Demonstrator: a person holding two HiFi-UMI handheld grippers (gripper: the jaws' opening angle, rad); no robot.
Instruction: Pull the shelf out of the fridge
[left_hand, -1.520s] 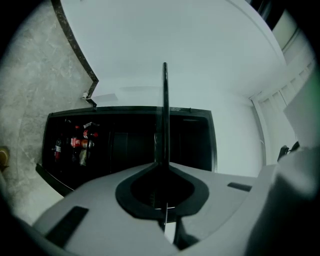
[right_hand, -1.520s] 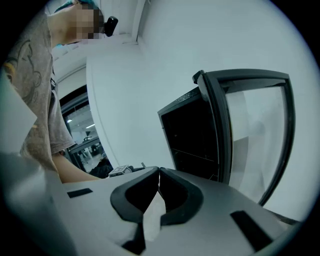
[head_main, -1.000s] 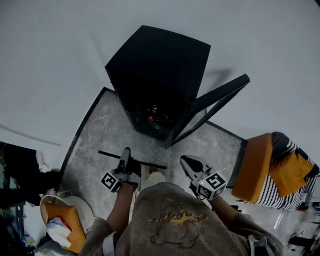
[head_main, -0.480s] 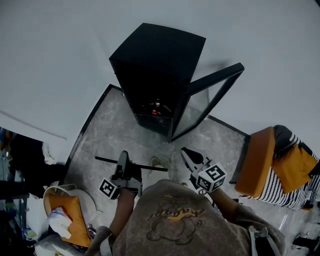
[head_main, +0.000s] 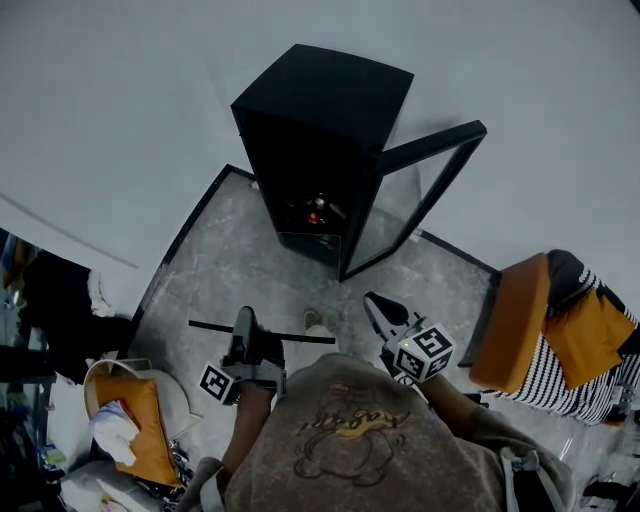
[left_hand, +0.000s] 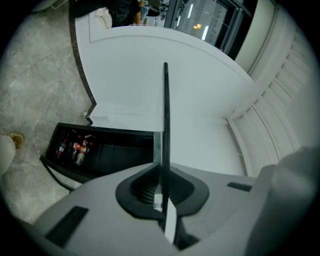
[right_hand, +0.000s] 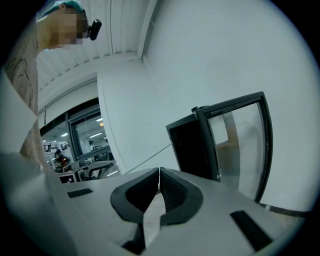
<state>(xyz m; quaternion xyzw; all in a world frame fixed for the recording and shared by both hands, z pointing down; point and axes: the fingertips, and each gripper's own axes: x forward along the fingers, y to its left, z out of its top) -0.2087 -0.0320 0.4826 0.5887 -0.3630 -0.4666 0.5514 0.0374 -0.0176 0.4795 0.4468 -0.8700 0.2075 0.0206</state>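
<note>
Head view shows the thin black flat shelf fully out of the tall black fridge. It is carried across the near part of the grey marbled floor panel. Over the last second the gap between the shelf and the fridge's open front has widened. Clamped narrowly on the shelf's edge is the left gripper. Near the shelf's right end, the right gripper has its jaws together on nothing. With the glass door standing open, the pull looks essentially done.
</note>
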